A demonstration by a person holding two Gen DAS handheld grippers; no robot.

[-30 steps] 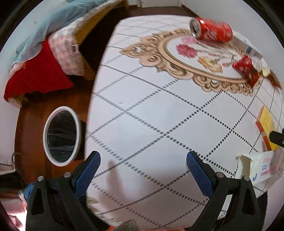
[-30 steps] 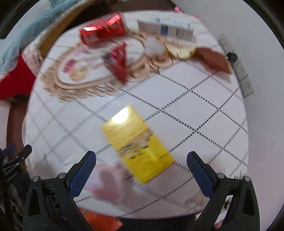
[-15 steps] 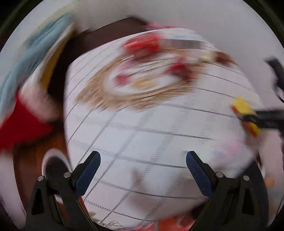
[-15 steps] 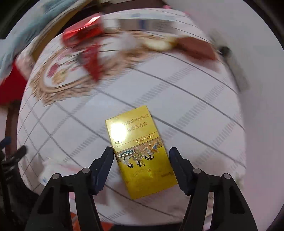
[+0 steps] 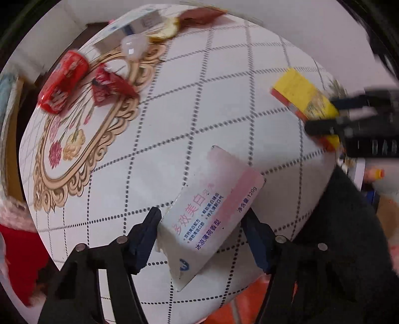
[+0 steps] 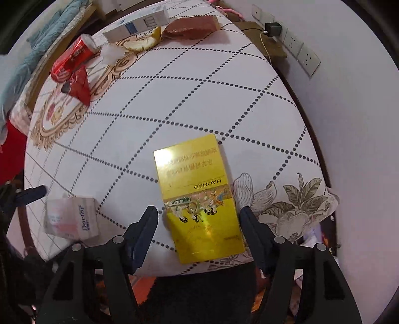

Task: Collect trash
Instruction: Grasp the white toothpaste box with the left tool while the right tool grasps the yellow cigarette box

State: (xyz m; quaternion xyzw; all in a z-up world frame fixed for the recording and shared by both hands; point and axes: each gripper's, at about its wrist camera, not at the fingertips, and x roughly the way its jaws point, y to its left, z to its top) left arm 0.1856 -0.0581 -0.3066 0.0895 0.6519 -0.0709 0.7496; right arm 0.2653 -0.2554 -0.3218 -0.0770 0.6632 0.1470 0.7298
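- Left gripper points down over the white toothpaste box at the near table edge; its jaws have just been closing, with the box between them; the left pad looks to touch the box, the right stands just beside it, so a firm clamp cannot be confirmed
- Right gripper straddles the yellow cigarette pack; its jaws have just been closing to roughly the pack's width; a thin gap shows at each pad, so they stand apart, not yet clamped
- Progress, as I judge it: early; 2 pieces are being taken at once and neither is lifted; nothing shows as already binned
- Still on the table: the red can, a red wrapper, a crumpled white wad, fruit peel, a brown packet and a long white carton, grouped at the far side
- Tablecloth is white with dotted diamonds, a gold floral medallion and a flower print at the near edge
- Wall sockets with a plugged charger sit on the right; blue and red fabric lies at the left
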